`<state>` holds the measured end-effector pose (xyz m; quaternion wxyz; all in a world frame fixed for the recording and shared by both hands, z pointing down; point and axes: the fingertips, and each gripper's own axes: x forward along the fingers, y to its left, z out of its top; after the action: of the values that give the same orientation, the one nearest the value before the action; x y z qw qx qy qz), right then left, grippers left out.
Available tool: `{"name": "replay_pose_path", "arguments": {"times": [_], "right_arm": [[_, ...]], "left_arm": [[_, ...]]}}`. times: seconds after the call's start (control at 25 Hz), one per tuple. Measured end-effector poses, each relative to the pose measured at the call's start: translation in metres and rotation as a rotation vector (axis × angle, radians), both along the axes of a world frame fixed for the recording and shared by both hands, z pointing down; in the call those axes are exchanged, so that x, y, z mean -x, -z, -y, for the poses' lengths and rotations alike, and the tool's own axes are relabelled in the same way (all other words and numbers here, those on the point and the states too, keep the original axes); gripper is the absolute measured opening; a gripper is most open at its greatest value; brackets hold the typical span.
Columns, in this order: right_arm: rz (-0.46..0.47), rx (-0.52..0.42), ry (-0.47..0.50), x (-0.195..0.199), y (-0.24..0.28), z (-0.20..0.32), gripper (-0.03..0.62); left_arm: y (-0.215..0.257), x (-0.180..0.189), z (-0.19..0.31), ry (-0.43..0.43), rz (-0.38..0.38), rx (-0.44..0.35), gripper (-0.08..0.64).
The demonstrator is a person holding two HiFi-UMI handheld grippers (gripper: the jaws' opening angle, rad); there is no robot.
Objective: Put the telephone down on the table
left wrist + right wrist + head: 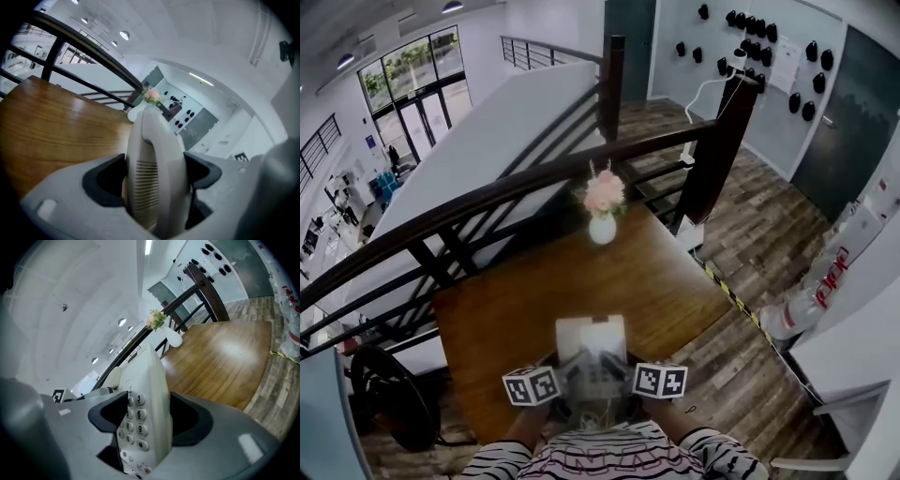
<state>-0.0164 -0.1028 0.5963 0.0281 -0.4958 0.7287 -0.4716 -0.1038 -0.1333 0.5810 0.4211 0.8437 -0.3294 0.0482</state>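
Observation:
A beige desk telephone (592, 339) is held between both grippers over the near part of the wooden table (647, 272). My left gripper (566, 372) is shut on the handset side (152, 173), its ribbed earpiece between the dark pads (105, 180). My right gripper (619, 372) is shut on the keypad side (145, 413), with the number keys facing the camera. In the left gripper view the left gripper (153, 180) fills the lower frame; in the right gripper view the right gripper (147, 420) does the same. I cannot tell whether the phone's underside touches the table.
A white vase of pink flowers (602, 214) stands at the table's far edge. A dark stair railing (534, 187) runs behind the table. A black chair (389, 403) is at the near left. A white and red object (806, 300) stands on the floor at right.

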Motion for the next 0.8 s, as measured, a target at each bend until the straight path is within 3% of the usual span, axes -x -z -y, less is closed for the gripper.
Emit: {"name": "replay_pose_path", "arguments": {"times": [0.32,0.8], "right_arm": [[0.002,0.028,0.042,-0.016,-0.013,0.082,0.277],[-0.051,0.069,0.216,-0.074,-0.043,0.209,0.281]], "left_arm": [[-0.013,-0.016,0.079,0.042,0.004,0.027,0.382],[-0.049,-0.069,0.191,0.217,-0.018,0.075,0.382]]}}
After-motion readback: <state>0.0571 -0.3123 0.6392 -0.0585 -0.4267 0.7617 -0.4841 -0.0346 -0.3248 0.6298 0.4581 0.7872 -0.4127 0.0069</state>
